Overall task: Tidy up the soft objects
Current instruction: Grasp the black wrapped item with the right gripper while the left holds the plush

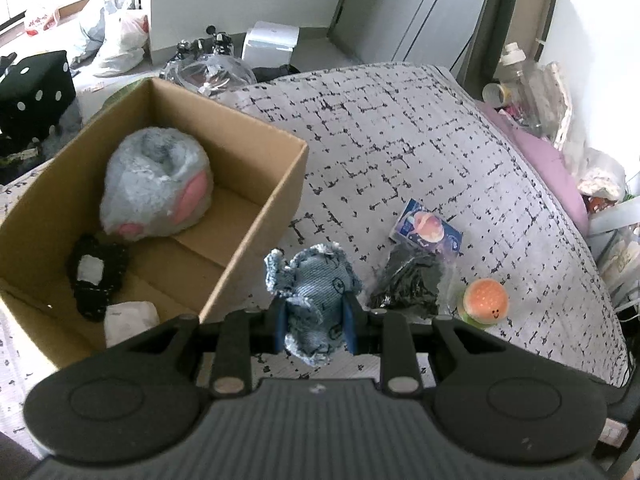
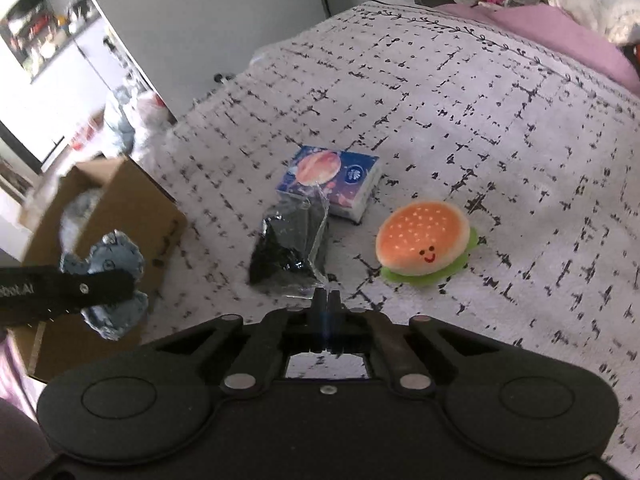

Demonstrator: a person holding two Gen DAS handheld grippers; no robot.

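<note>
My left gripper (image 1: 314, 322) is shut on a blue denim soft toy (image 1: 316, 292) and holds it above the bed, just right of a cardboard box (image 1: 256, 232). The toy also shows in the right wrist view (image 2: 116, 256). The box holds a grey and pink plush (image 1: 154, 184), a black knitted item (image 1: 96, 276) and a white packet (image 1: 128, 318). On the patterned bedspread (image 1: 440, 140) lie a burger plush (image 2: 424, 238), a black item in clear wrap (image 2: 290, 246) and a blue tissue pack (image 2: 330, 180). My right gripper (image 2: 327, 300) is shut and empty, just before the wrapped item.
The bed's far edge borders a floor with plastic bags (image 1: 120, 36), a black dotted box (image 1: 36, 92) and a white case (image 1: 270, 42). Bottles and clutter (image 1: 524, 88) line the right side by a pink sheet (image 2: 560, 36).
</note>
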